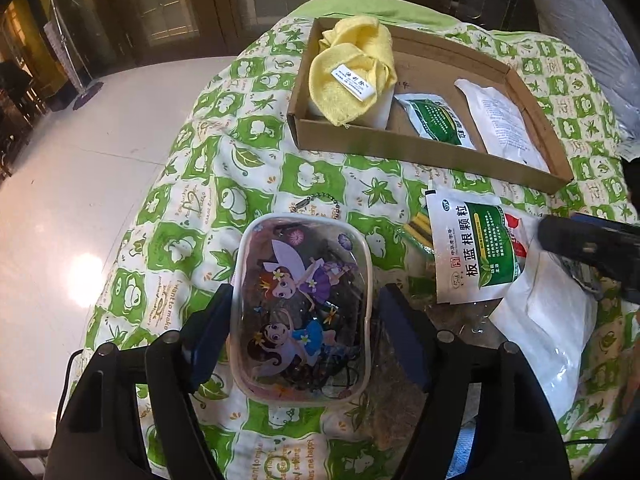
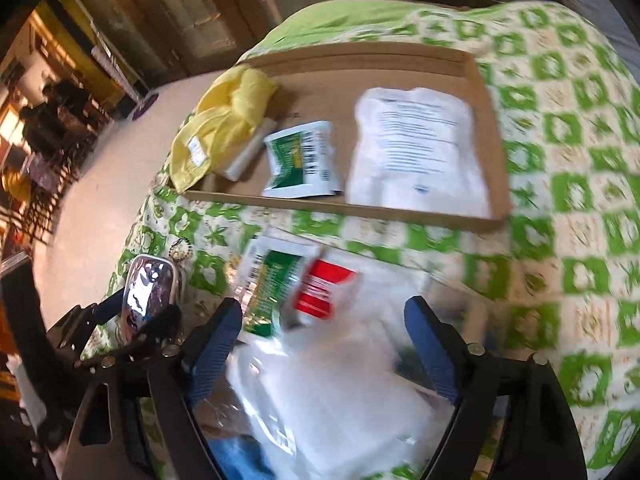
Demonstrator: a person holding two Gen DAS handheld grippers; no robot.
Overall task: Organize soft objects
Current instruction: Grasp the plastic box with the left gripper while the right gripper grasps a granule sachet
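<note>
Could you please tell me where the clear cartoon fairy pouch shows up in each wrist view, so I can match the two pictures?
Left wrist view: the fairy pouch lies low in the centre on the green patterned quilt, between the open left tongs.
Right wrist view: the pouch sits at the lower left edge, glare hiding its print.
Shared landmark: the cardboard tray holding the yellow towel.

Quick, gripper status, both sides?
Left gripper: open, fingers astride the clear cartoon-fairy zip pouch.
Right gripper: open, empty, above a white plastic bag.
</note>
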